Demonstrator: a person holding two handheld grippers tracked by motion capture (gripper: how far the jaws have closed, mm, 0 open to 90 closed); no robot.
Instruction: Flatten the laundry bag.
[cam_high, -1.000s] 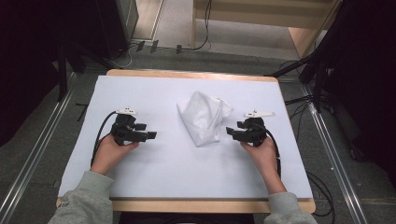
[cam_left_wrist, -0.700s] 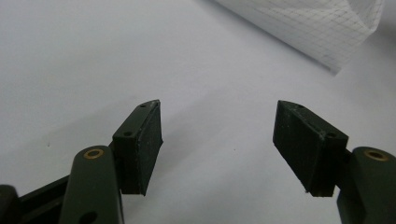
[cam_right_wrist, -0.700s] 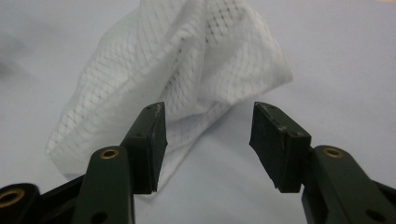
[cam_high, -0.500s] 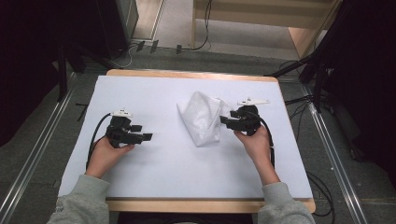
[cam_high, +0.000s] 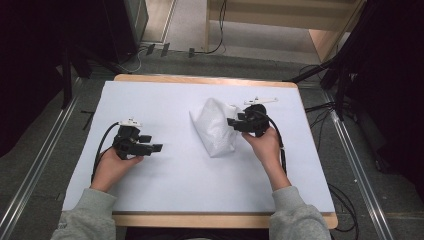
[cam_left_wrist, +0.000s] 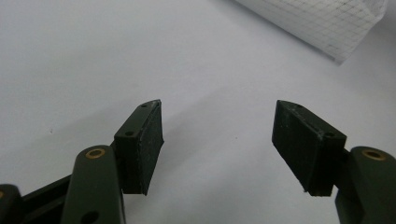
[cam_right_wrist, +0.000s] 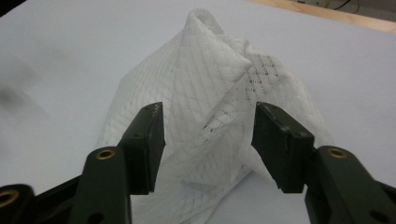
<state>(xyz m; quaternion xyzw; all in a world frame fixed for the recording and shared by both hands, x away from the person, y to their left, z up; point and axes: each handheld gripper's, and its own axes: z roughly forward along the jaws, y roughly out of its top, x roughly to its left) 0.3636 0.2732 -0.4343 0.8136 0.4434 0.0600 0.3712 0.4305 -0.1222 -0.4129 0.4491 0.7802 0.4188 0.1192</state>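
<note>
While the left gripper (cam_high: 152, 148) rests well apart with jaws spread, the right gripper (cam_right_wrist: 208, 140), jaws closing half-spread, faces the crumpled cloth (cam_high: 216, 127) at frame centre, not yet pinched.

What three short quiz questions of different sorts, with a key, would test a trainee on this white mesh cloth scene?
1. True or false: the left gripper touches the white mesh cloth.
2. Which gripper is at the cloth? A) left B) right
3. What colour is the sheet on the table?

Key:
1. False; its jaws stand open over bare sheet.
2. B; the right gripper has the cloth between jaws that have just been closing, pads not yet pressing.
3. White.
</note>
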